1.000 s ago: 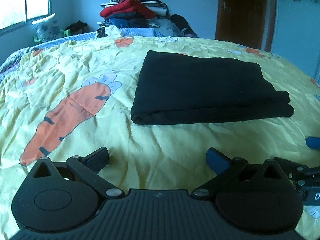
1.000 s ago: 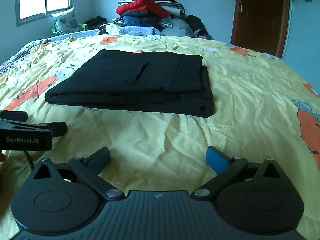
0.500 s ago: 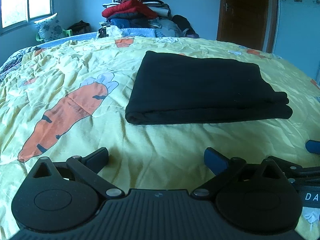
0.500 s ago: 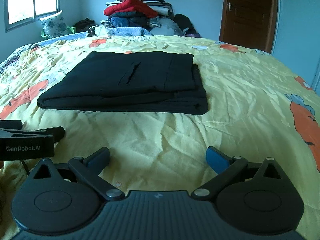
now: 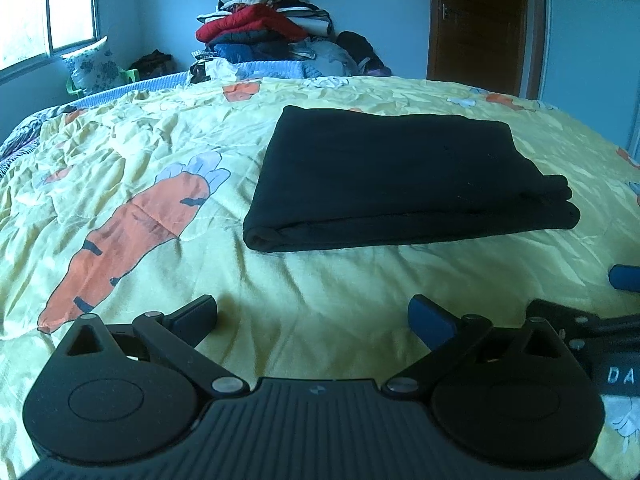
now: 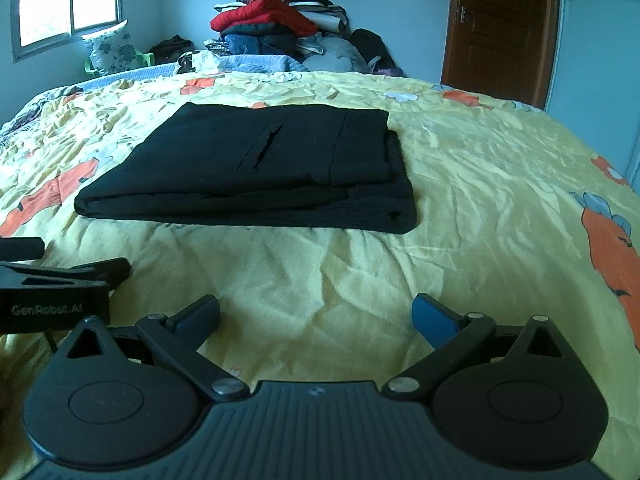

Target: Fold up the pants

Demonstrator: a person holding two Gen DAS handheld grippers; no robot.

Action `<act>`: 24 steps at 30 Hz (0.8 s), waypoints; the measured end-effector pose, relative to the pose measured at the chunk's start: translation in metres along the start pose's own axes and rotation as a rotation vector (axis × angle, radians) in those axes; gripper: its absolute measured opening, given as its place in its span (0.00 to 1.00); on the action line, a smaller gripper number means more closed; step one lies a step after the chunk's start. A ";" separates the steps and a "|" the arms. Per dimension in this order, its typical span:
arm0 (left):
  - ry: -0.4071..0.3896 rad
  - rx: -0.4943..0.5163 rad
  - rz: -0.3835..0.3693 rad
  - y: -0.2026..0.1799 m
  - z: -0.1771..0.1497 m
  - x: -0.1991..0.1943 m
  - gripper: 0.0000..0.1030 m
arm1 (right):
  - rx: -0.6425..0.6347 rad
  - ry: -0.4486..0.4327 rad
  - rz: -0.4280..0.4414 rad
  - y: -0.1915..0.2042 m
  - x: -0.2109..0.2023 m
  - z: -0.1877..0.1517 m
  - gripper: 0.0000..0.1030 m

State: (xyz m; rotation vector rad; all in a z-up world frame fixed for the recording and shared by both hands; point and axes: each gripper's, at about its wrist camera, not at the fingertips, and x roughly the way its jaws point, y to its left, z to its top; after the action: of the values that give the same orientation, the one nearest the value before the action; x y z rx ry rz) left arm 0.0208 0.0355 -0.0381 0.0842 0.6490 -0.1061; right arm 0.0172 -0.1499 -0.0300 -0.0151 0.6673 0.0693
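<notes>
The black pants (image 5: 384, 176) are lying folded into a flat rectangle near the middle of the yellow carrot-print bedspread (image 5: 120, 160). Their rounded fold edge is facing your left side, and the stacked, layered edges (image 6: 396, 184) are facing your right. Bare bedspread is surrounding the bundle on every side, with a wide wrinkled strip lying between its near edge and your tools. You are holding the left gripper (image 5: 312, 316) low over that strip, jaws spread wide and gripping nothing. You are holding the right gripper (image 6: 316, 316) just beside it, jaws likewise spread and empty; each tool is showing at the edge of the other's view. Beyond the far edge of the bed, a pile of clothes (image 5: 264, 28) is sitting against the wall, with a wooden door (image 5: 480, 20) to its right.
</notes>
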 end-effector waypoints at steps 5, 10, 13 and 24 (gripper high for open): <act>0.007 -0.020 -0.013 0.003 0.000 0.001 0.99 | -0.002 0.003 0.007 -0.002 0.003 0.001 1.00; 0.006 -0.020 -0.013 0.003 0.000 0.001 0.99 | 0.001 0.003 0.013 -0.003 0.003 0.001 1.00; 0.005 -0.020 -0.021 0.004 0.000 0.001 0.99 | -0.005 0.002 0.021 -0.003 0.003 0.001 1.00; 0.008 -0.021 -0.046 0.003 0.000 0.001 1.00 | -0.015 0.002 0.035 -0.001 0.003 0.001 1.00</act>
State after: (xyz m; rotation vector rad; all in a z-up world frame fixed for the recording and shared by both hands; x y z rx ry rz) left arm 0.0221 0.0387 -0.0392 0.0499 0.6596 -0.1430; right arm 0.0202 -0.1507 -0.0308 -0.0179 0.6688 0.1083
